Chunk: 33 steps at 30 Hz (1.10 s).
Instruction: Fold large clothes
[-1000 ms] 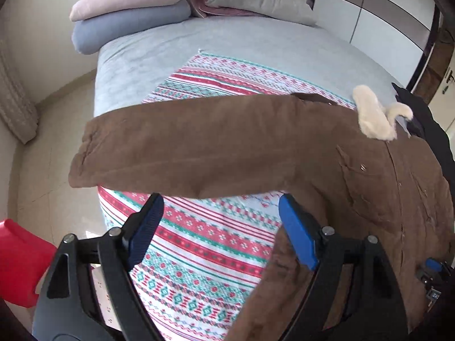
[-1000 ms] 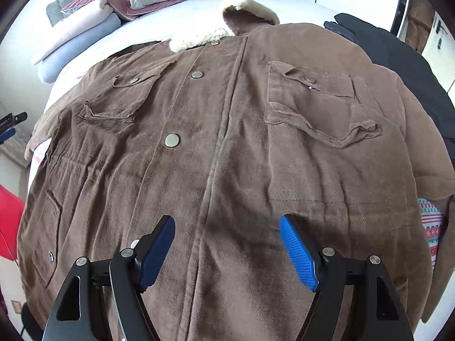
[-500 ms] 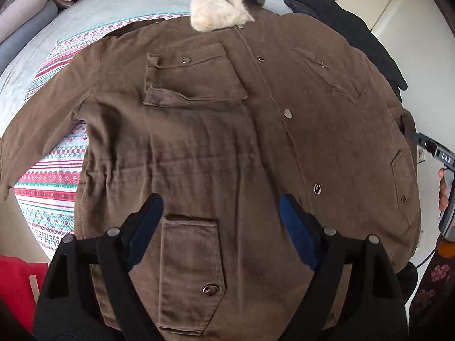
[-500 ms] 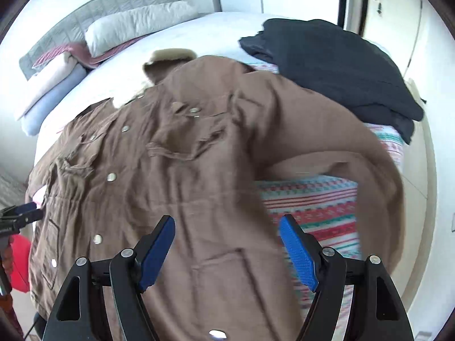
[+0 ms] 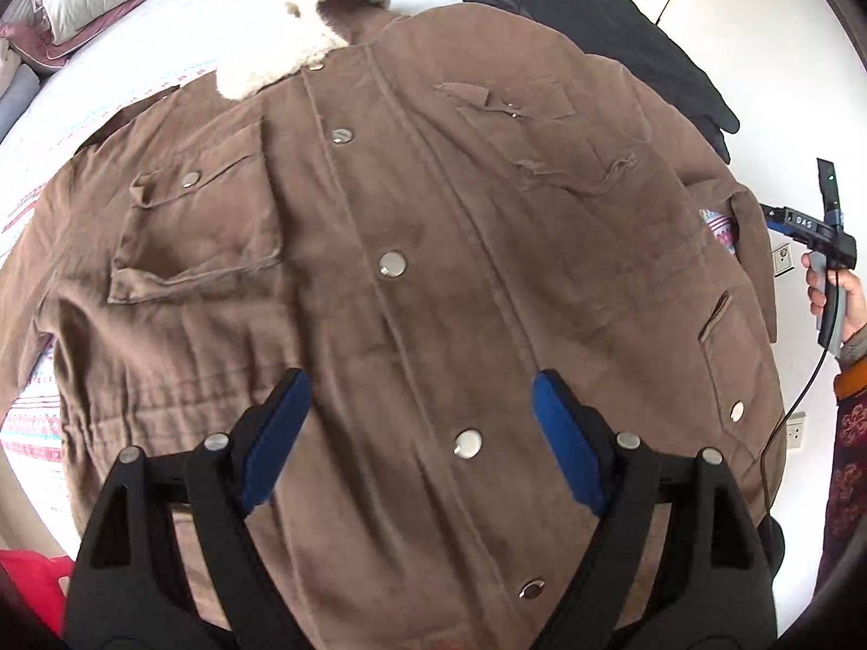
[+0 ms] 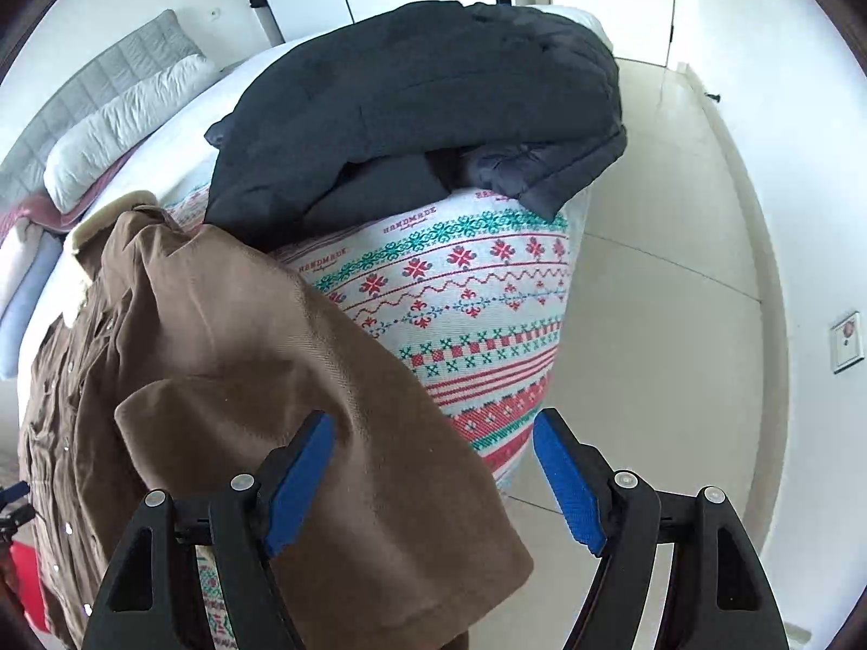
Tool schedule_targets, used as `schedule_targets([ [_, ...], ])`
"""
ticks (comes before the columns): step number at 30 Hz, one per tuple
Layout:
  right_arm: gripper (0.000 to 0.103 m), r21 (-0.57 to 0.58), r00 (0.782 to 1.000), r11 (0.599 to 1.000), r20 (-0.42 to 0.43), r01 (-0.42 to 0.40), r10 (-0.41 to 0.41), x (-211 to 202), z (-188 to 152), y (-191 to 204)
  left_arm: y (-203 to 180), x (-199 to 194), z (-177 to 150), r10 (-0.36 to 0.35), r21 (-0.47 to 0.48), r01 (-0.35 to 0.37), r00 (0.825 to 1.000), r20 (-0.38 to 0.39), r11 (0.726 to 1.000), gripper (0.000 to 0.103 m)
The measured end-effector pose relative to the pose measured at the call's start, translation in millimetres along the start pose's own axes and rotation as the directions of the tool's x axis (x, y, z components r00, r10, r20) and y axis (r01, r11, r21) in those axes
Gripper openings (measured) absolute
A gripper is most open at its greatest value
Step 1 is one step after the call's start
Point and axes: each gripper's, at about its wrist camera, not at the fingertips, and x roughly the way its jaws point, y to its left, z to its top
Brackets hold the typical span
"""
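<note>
A large brown jacket (image 5: pixel 412 249) with a cream fleece collar (image 5: pixel 260 70) lies face up, snapped shut, on the bed. My left gripper (image 5: pixel 420 433) is open and empty above its lower front. My right gripper (image 6: pixel 433 479) is open and empty over the jacket's right sleeve (image 6: pixel 303 422), which hangs over the bed's edge. The right gripper also shows in the left wrist view (image 5: pixel 813 227) at the far right, beside the sleeve.
A patterned red, green and white blanket (image 6: pixel 477 292) covers the bed under the jacket. A dark folded coat (image 6: pixel 422 103) lies on the bed's corner. Pillows (image 6: pixel 124 119) and folded bedding lie at the head. Tiled floor (image 6: pixel 661 281) lies to the right. A red object (image 5: pixel 32 585) stands low left.
My left gripper swung right from the left sleeve to the jacket's front. My right gripper swung right from the jacket's front to the right sleeve and bed corner. Both stayed open.
</note>
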Motion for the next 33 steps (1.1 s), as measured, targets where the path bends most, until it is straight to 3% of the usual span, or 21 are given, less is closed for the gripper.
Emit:
schedule_targets([
  [2,0.073,-0.015,0.999,1.0,0.03,-0.026,0.027,10,1,8,-10,7,10,-0.027,-0.01,0.027,0.999,0.02,1.0,0.084],
  [3,0.061,-0.021,0.998,0.998,0.037,-0.052,0.052,13,1,10,-15,11,14,-0.038,-0.013,0.039,0.999,0.032,0.999,0.084],
  [4,0.037,-0.024,0.996,0.997,0.035,-0.079,0.08,17,0,14,-19,14,18,-0.049,-0.016,0.049,0.998,0.044,0.999,0.084],
  [5,0.026,-0.032,0.996,0.996,0.024,-0.088,0.089,21,-1,19,-24,17,22,-0.057,-0.017,0.058,0.997,0.057,0.998,0.084],
  [7,0.008,-0.107,1.0,0.994,0.025,-0.009,0.012,21,-5,35,-29,24,30,-0.074,-0.025,0.076,0.995,0.072,0.997,0.084],
  [9,0.004,-0.184,0.991,0.975,0.081,0.123,-0.109,6,-8,52,-33,30,38,-0.101,-0.04,0.104,0.992,0.076,0.994,0.084],
  [10,0.002,-0.209,0.974,0.955,0.129,0.209,-0.184,-7,-6,61,-35,34,43,-0.117,-0.046,0.121,0.99,0.08,0.992,0.084],
  [11,0.002,-0.245,0.944,0.919,0.199,0.309,-0.264,-22,-4,73,-39,36,48,-0.133,-0.049,0.138,0.987,0.085,0.989,0.084],
  [12,0.001,-0.281,0.888,0.857,0.297,0.432,-0.351,-39,-2,88,-43,39,51,-0.147,-0.051,0.152,0.985,0.091,0.987,0.084],
  [15,0.001,-0.272,0.671,0.645,0.529,0.714,-0.52,-74,22,120,-58,46,60,-0.194,-0.042,0.2,0.975,0.111,0.979,0.084],
  [17,0.001,-0.209,0.598,0.596,0.547,0.775,-0.586,-76,59,117,-68,54,61,-0.23,-0.036,0.236,0.966,0.119,0.971,0.084],
  [18,0.001,-0.189,0.555,0.549,0.529,0.814,-0.642,-66,79,113,-73,59,60,-0.244,-0.036,0.25,0.963,0.115,0.968,0.084],
  [19,0.002,-0.187,0.54,0.522,0.484,0.833,-0.689,-51,97,107,-77,66,57,-0.259,-0.035,0.264,0.961,0.1,0.964,0.084],
  [20,0.003,-0.186,0.559,0.538,0.439,0.822,-0.703,-41,109,99,-82,74,54,-0.274,-0.033,0.277,0.959,0.078,0.96,0.084],
  [23,0.006,-0.101,0.644,0.66,0.372,0.744,-0.669,-35,119,86,-91,86,42,-0.259,0.018,0.259,0.965,0.044,0.966,0.084],
  [24,0.017,-0.079,0.695,0.722,0.36,0.687,-0.622,-39,113,83,-93,85,38,-0.249,0.055,0.246,0.967,0.047,0.968,0.084],
  [25,0.037,-0.082,0.751,0.778,0.343,0.623,-0.564,-41,106,82,-95,83,35,-0.24,0.088,0.235,0.97,0.05,0.968,0.084],
  [27,0.064,-0.143,0.871,0.886,0.306,0.441,-0.384,-44,84,86,-97,77,29,-0.232,0.124,0.224,0.971,0.055,0.967,0.084],
  [29,0.065,-0.218,0.951,0.942,0.234,0.255,-0.203,-42,58,94,-96,70,24,-0.244,0.138,0.234,0.968,0.062,0.963,0.084],
  [31,0.065,-0.251,0.99,0.966,0.14,0.065,-0.03,-34,32,101,-95,64,19,-0.26,0.143,0.248,0.963,0.073,0.958,0.084],
  [33,0.065,-0.229,0.994,0.969,0.038,-0.091,0.102,-16,10,107,-93,61,13,-0.271,0.141,0.258,0.959,0.08,0.956,0.084],
])
